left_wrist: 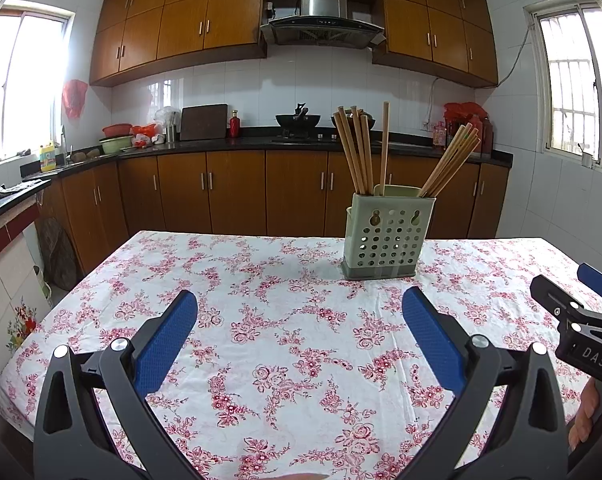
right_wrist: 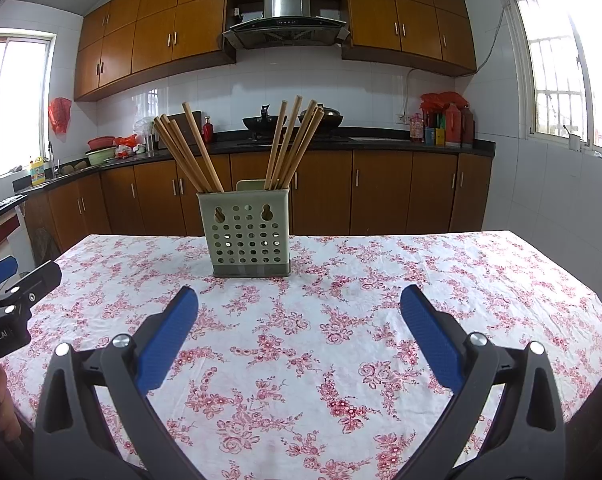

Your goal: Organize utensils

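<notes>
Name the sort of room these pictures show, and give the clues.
A home kitchen, most likely. Wooden cabinets line the wall above a dark counter, a range hood hangs over a wok, and a chopstick holder stands on the table.

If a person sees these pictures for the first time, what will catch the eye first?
First, the green holder standing at the far middle of the flowered table, with wooden chopsticks fanning out of it in two bunches. Next, the blue pads of the open right gripper and open left gripper, both empty, low over the near cloth.
</notes>
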The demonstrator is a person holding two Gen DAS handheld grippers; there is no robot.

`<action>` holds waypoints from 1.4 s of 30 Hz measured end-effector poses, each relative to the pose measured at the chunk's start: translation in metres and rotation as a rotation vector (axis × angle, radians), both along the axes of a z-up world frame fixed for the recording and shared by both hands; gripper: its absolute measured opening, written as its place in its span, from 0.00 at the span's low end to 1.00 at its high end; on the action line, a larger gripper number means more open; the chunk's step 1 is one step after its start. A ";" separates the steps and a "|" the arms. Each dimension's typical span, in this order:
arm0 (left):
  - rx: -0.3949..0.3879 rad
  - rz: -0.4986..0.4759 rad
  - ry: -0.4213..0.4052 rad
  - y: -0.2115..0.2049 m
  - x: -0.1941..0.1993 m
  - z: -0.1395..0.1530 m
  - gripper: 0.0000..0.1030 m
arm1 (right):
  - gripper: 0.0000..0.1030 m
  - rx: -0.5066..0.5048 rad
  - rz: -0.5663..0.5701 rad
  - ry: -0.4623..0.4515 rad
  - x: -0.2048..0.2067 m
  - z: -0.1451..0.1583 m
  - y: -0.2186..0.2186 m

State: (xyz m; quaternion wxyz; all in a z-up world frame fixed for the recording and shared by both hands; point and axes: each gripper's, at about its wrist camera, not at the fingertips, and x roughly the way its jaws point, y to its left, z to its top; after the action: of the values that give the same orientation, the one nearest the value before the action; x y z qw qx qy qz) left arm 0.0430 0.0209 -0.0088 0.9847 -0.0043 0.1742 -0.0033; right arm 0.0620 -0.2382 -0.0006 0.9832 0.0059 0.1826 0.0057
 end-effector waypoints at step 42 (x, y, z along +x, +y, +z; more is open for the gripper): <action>0.000 -0.003 0.007 0.000 0.002 0.001 0.98 | 0.96 0.002 -0.001 0.005 0.002 0.001 0.002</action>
State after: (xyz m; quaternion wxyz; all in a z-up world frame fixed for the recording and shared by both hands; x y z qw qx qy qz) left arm 0.0452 0.0213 -0.0075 0.9841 -0.0042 0.1775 -0.0045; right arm 0.0638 -0.2361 0.0000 0.9827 0.0071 0.1849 0.0053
